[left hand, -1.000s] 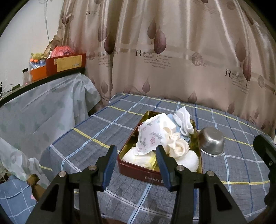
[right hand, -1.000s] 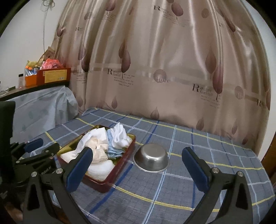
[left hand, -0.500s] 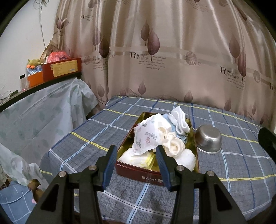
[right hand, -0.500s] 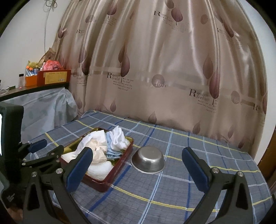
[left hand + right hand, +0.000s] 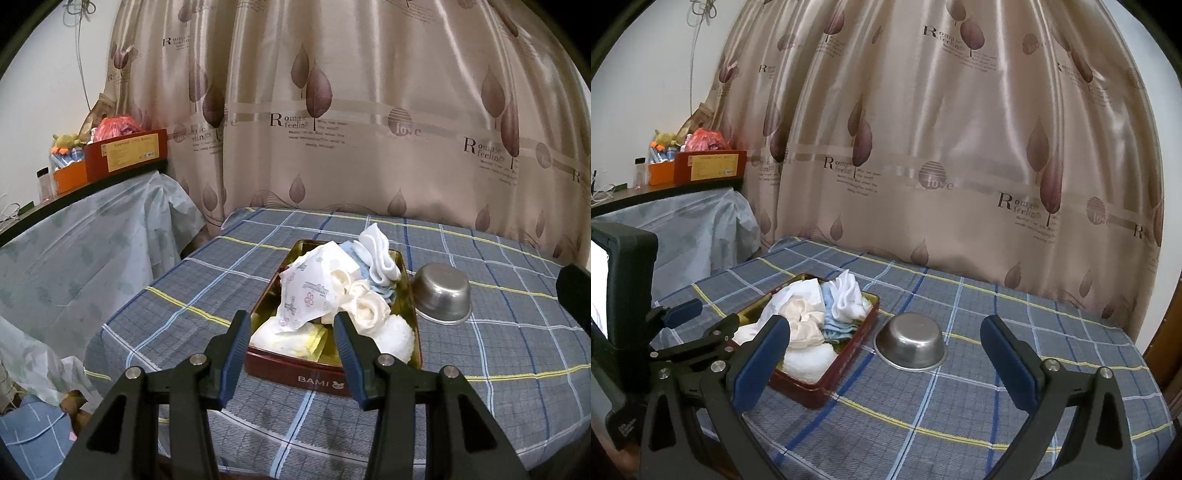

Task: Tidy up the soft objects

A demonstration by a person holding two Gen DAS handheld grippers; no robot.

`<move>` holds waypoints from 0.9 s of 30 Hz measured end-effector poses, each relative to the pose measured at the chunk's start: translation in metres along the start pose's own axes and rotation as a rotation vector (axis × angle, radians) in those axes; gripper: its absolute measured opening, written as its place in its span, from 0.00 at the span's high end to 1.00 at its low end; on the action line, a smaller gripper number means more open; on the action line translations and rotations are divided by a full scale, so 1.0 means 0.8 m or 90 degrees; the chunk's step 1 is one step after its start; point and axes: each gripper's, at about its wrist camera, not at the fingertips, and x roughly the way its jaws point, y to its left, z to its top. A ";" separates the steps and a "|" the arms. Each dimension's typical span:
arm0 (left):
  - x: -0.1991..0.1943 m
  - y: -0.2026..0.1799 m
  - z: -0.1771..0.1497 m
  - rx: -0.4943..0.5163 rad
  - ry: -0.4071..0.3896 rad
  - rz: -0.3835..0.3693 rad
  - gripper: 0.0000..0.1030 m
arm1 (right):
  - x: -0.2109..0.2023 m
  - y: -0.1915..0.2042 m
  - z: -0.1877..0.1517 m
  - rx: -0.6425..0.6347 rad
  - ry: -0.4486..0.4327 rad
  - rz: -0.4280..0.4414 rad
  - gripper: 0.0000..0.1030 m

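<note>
Item: red tin (image 5: 320, 380), rectangular, gold-lined, marked "BAMI" on its near wall. It stood on the table (image 5: 498, 354), which was covered in a grey-blue plaid cloth with yellow, white and blue lines.

Contents: a heap of soft things, all inside the tin.
- Printed white cloth (image 5: 314, 288), crumpled, lay on top at the left-centre.
- Cream cloth (image 5: 369, 304), bunched into rose-like folds, lay just right of it.
- White sock (image 5: 380, 254) lay at the far end, over a light blue cloth (image 5: 384, 290).
- White fluffy towel (image 5: 393, 334) sat in the near right corner.
- Pale yellow-white piece (image 5: 291, 338) lay along the near wall.

Adjacent: steel bowl (image 5: 910, 343), upside down on the table, just beside the tin's right long side and apart from it.

Left gripper (image 5: 291, 350): jaws spread, nothing between them, held short of the tin's near wall and not touching it.

Right gripper (image 5: 882, 363): jaws spread wide, empty, held above the table in front of the bowl. The left gripper showed at this view's left edge (image 5: 685, 325).

Surroundings: beige leaf-print curtain (image 5: 332, 129) behind the table; a shelf (image 5: 74, 192) to the left carried a red box (image 5: 125, 153) and small items.
</note>
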 end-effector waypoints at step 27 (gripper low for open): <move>0.012 0.001 -0.004 -0.005 0.024 -0.011 0.54 | 0.009 0.000 -0.005 0.016 0.016 0.009 0.00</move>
